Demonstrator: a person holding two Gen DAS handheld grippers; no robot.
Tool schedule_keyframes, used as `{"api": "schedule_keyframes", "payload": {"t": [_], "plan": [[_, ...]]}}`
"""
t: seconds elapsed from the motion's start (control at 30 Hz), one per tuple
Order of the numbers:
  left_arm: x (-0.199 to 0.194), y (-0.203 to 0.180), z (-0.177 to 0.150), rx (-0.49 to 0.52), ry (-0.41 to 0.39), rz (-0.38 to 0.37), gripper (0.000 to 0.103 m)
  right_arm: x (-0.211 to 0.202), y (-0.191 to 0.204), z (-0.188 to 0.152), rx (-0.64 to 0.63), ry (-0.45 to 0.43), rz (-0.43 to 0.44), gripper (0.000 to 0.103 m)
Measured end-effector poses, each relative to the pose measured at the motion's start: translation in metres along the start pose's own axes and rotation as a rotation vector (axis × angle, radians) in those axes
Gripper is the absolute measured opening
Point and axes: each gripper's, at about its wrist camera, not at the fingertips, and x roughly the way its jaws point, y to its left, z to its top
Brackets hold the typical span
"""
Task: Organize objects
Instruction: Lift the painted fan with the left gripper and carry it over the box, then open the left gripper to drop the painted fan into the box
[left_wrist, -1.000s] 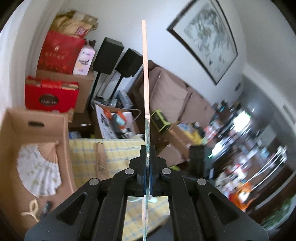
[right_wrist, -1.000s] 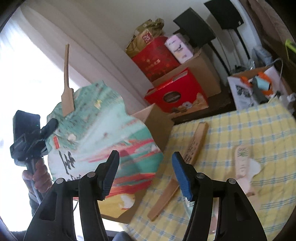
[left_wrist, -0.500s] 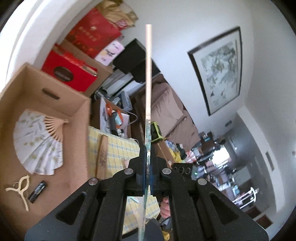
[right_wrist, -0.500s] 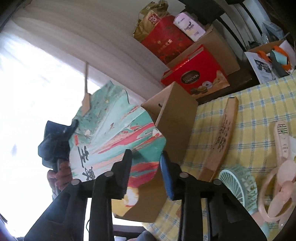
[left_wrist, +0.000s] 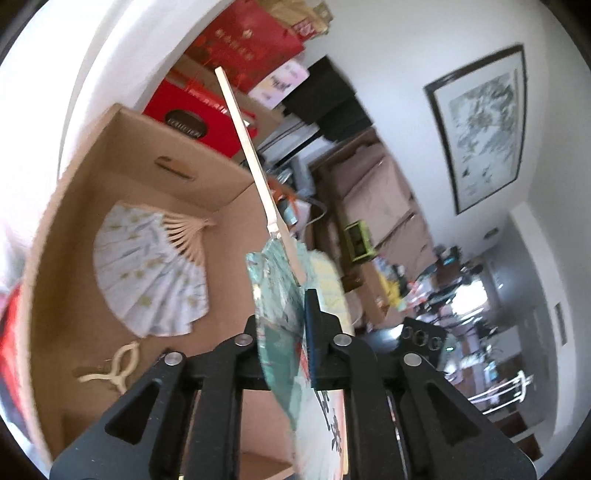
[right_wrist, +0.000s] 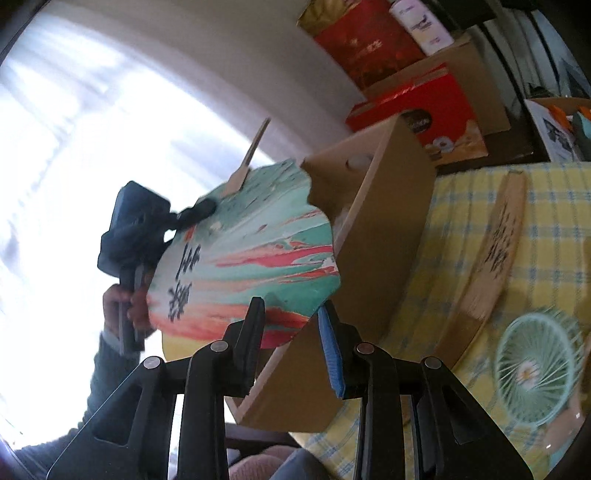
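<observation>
Cardboard box: open-topped, below and ahead of the left gripper; in the right wrist view its near wall stands just beyond the right gripper's fingers.
Table: yellow checked cloth, off to the right of the right gripper, bearing the loose items.
Painted paddle fan: teal, red and white with black characters; sits between the left gripper's fingers, its wooden handle pointing up and away, tilted toward the box. From the right wrist view the fan face hangs over the box's near edge.
Folding paper fan: lies spread on the box floor, ahead-left of the left gripper.
Round mint fan: on the cloth, far right of the right gripper.
Closed folding fan: on the cloth, ahead-right of the right gripper, beside the box.
Cream clip: on the box floor, near-left of the left gripper.
Left gripper: jaws opening, fan blade between them, grip looks slack.
Right gripper: fingers part-spread, nothing between them.
Step in hand: likely releasing the paddle fan into the box.
Next move: probably finish spreading the left fingers so the fan drops flat inside without catching the wall, then pull back; the right gripper seems free to go for the cloth items.
</observation>
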Motion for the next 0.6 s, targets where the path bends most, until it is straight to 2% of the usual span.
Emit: {"api": "schedule_keyframes", "payload": {"t": [0.13,0.33,0.47,0.53,0.6], "plan": [[0.005,0.017,-0.002,-0.011,0.060,0.066,0.019,0.012,0.014,-0.009,-0.039,0.033,-0.026,0.031],[0.012,0.048,0.000,-0.015,0.141,0.135,0.035,0.035,0.038,-0.017,-0.130,0.102,-0.088,0.031],[0.016,0.057,0.003,0.001,0.172,0.202,0.056,0.040,0.051,-0.021,-0.193,0.111,-0.137,0.031],[0.017,0.057,0.005,0.009,0.177,0.253,0.061,0.040,0.053,-0.022,-0.204,0.118,-0.158,0.031],[0.017,0.057,0.008,0.015,0.185,0.312,0.074,0.041,0.055,-0.024,-0.216,0.127,-0.167,0.031]]}}
